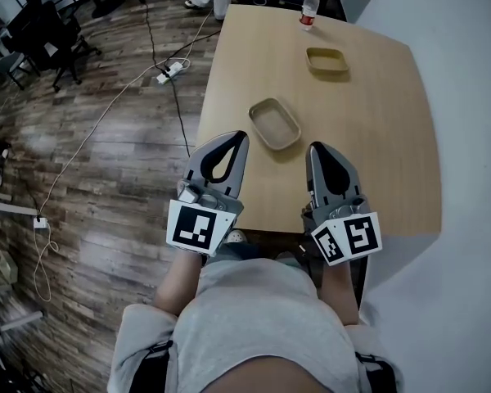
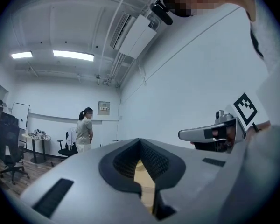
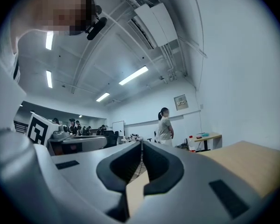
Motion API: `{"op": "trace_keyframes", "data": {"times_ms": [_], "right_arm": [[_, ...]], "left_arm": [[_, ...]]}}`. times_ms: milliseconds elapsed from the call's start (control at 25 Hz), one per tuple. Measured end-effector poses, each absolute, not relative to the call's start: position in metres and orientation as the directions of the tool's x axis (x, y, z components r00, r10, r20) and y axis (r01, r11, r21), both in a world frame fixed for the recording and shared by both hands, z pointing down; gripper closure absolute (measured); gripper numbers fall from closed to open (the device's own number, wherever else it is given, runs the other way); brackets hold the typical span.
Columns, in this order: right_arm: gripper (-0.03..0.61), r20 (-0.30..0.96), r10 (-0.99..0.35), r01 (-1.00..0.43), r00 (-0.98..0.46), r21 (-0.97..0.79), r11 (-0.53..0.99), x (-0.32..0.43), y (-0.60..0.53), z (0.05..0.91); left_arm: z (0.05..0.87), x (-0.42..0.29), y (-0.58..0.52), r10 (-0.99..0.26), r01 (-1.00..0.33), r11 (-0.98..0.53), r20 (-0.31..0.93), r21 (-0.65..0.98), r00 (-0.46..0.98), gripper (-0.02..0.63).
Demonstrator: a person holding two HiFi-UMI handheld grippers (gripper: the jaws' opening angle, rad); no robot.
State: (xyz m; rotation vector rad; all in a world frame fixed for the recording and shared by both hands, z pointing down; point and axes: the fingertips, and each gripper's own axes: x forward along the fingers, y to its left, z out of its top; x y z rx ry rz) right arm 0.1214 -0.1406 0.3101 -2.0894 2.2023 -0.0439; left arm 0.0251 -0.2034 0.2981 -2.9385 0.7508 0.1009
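Note:
Both grippers are held side by side over the near edge of a light wooden table (image 1: 376, 137). My left gripper (image 1: 240, 136) is shut with nothing in it, its tips near the table's left edge. My right gripper (image 1: 317, 147) is also shut and empty, just right of a beige oval tray (image 1: 274, 124). That tray lies empty a short way ahead, between the two tips. In the left gripper view the jaws (image 2: 140, 140) meet at the tip, with the right gripper (image 2: 210, 133) beside them. The right gripper view shows its jaws (image 3: 141, 143) closed over the table.
A second beige tray (image 1: 326, 60) lies farther back, and a water bottle (image 1: 309, 9) with a red cap stands at the far edge. Cables and a power strip (image 1: 168, 72) lie on the wood floor to the left. A person (image 2: 84, 129) stands across the room.

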Motion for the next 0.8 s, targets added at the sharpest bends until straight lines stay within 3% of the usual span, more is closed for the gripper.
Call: {"op": "trace_keyframes", "data": {"times_ms": [480, 800], "right_arm": [[0.566, -0.048, -0.998, -0.997, 0.030, -0.072, -0.026, 0.118, -0.143, 0.313], [0.566, -0.042, -0.999, -0.998, 0.003, -0.064, 0.000, 0.132, -0.161, 0.306]], "left_arm": [[0.305, 0.025, -0.217, -0.411, -0.419, -0.905, -0.107, -0.067, 0.905, 0.598], [0.302, 0.033, -0.234, -0.448, -0.455, -0.889, -0.102, -0.054, 0.888, 0.598]]}}
